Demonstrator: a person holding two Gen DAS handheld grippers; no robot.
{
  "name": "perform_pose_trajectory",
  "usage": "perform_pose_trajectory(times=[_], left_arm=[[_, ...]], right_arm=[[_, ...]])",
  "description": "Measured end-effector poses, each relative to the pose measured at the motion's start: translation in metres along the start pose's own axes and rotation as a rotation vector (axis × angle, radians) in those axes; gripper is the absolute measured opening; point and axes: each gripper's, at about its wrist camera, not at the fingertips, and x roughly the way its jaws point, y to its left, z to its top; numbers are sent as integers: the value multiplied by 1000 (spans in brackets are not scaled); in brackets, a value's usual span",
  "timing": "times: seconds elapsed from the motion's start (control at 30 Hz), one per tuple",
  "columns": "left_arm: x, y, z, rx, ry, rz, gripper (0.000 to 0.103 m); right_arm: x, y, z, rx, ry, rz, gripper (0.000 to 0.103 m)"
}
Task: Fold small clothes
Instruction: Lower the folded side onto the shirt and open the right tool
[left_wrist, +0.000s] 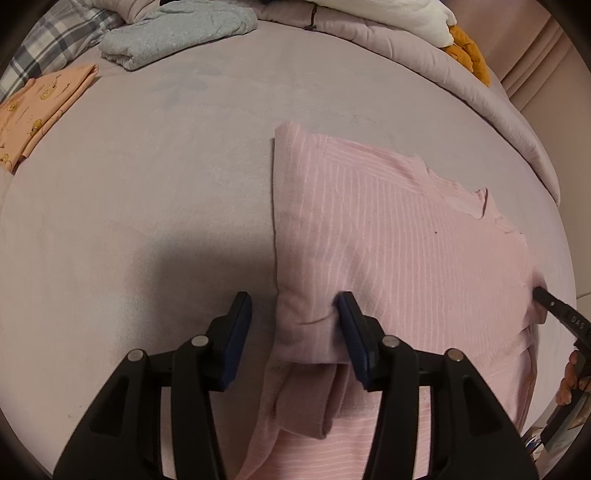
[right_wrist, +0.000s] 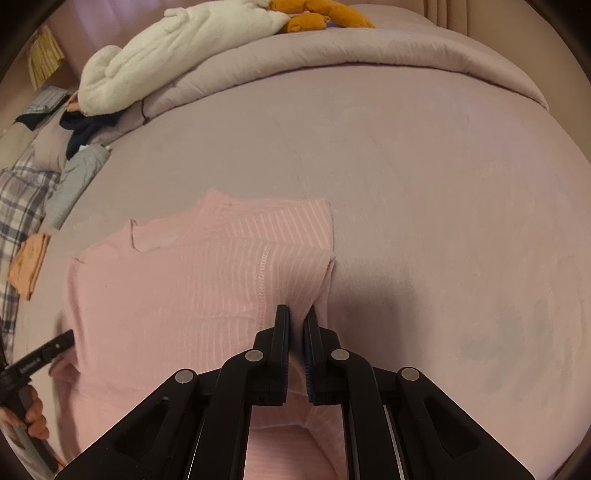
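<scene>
1. Across the middle of the bed (left_wrist: 184, 184), a pink striped top (left_wrist: 388, 240) lay flat on the mauve sheet, sides already folded inward to a long panel, neckline at the far end. One sleeve cuff (left_wrist: 314, 406) sat loose on the near part.
2. Left gripper (left_wrist: 293, 314): jaws wide open, straddling the top's left folded edge, one pad off the cloth over the sheet, the other pressing a small dent into the fabric. Nothing clamped. My read: positioned to bite that edge for the next fold.
3. Right gripper (right_wrist: 296, 321): jaws nearly closed on the top's right edge, with fabric bunching up toward the pads. Looked like a pinch on the pink striped top, though the contact itself sat in a narrow dark gap.
4. Grip points sat on opposite long edges at about the same depth. Judgement: this set up a symmetric lift to bring the near half over to the neckline; an uneven grab would skew the fold.
5. Finished stack well apart on the left side of the bed: a folded peach printed garment (left_wrist: 40, 107) and a folded grey garment (left_wrist: 173, 33), next to a plaid cloth (left_wrist: 55, 48). Kept out of the working zone, likely so folding didn't disturb them.
6. Rolled-back duvet (right_wrist: 332, 55) at the far end carried a white plush toy (right_wrist: 177, 48) with orange parts and a dark garment (right_wrist: 85, 127), unfolded.
7. Containers: none visible, no basket or bin; the bed served as both work area and holding area.
</scene>
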Motion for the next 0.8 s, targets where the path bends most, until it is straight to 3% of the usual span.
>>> perform_pose_trajectory(times=[0.43, 0.8], left_arm=[[2, 0, -1, 2, 1, 15, 56], [6, 0, 0, 16, -12, 28, 63]], right_arm=[[15, 4, -2, -24, 32, -61, 8], [16, 0, -9, -11, 16, -56, 8]])
